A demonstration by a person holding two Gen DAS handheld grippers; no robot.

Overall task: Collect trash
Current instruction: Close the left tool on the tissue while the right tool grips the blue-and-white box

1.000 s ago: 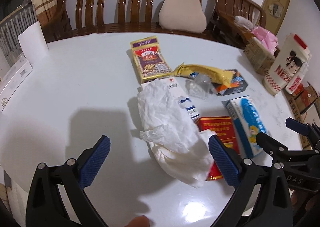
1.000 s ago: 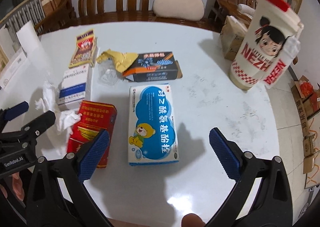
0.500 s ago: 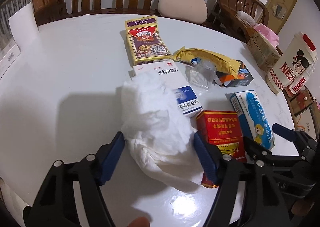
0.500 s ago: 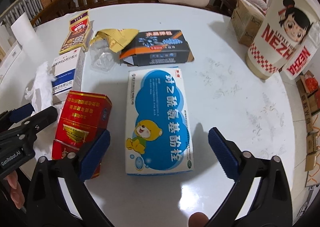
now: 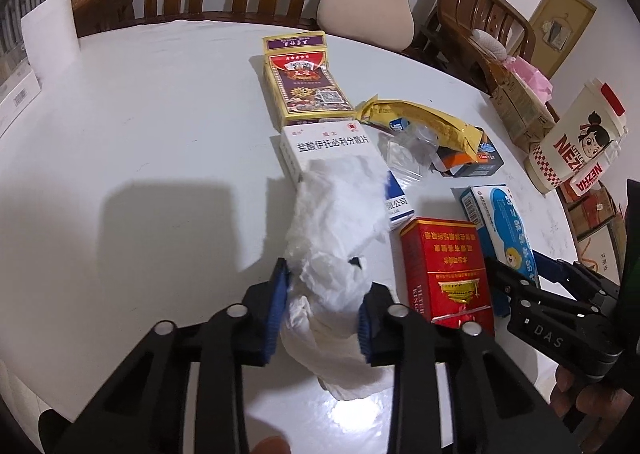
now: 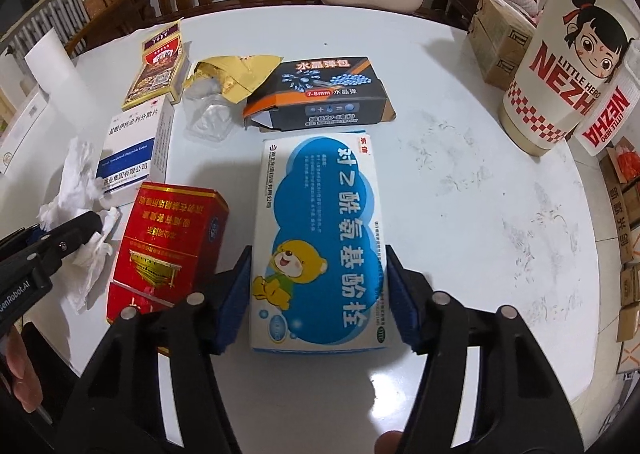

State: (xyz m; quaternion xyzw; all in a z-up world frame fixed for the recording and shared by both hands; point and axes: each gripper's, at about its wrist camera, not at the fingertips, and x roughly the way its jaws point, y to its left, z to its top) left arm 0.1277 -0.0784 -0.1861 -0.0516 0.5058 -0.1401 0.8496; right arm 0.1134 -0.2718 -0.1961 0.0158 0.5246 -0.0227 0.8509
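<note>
- On the white counter [image 5: 160,142], the left gripper [image 5: 320,318] has its fingers clamped on crumpled tissue [image 5: 336,254]; that soft wad could tear or slip out.
- Right gripper [image 6: 320,302] fingers pinch the blue medicine box [image 6: 320,238] at its near end; it may tip when lifted.

Left gripper [image 5: 322,308]: seen at the lower centre of the left wrist frame, jaws drawn in, blue pads pressed into the crumpled tissue [image 5: 340,254] from both sides
Left gripper, other view: black finger [image 6: 68,232] seen at the left edge of the right wrist frame, against the tissue
Right gripper [image 6: 318,296]: seen at the lower centre of the right wrist frame, pads set against the long sides of the blue and white box [image 6: 320,242]
Right hand [image 5: 580,408]: partly seen at the lower right of the left wrist frame, wrapped on the handle
</note>
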